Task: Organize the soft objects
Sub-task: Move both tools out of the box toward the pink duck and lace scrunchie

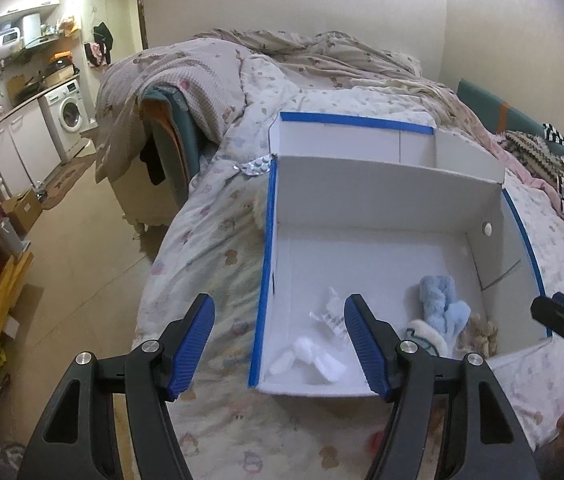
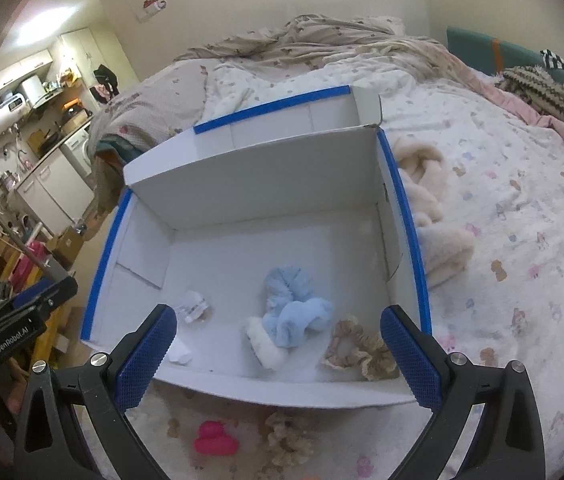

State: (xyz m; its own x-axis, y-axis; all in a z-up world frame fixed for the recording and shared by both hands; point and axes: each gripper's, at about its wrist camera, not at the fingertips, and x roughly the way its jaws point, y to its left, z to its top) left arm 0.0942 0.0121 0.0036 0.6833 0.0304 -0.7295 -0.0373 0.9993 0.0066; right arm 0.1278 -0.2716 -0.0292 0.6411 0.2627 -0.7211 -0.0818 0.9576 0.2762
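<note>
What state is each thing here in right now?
White cardboard box with blue-taped rim: open, on bed.
Fluffy light-blue fabric piece: inside box.
Beige frilly scrunchie: inside box.
Pink rubber duck: outside box.
Left gripper: fingers open, empty.
Right gripper: fingers open, empty.

The bed (image 2: pixel 522 208) carries a white quilt printed with small bears. A white cardboard box (image 2: pixel 266 160) with blue-taped edges sits directly on it, open at the top. Just beside the box's right wall lies a cream fleece blanket (image 2: pixel 434 216), folded. In front of the box lie a pink rubber duck (image 2: pixel 214 438) and a beige scrunchie (image 2: pixel 286 436). A blister pack of pills (image 1: pixel 256 167) lies at the box's far left corner. Rumpled bedding (image 2: pixel 322 40) and striped knitwear (image 2: pixel 550 88) are piled at the far end.
</note>
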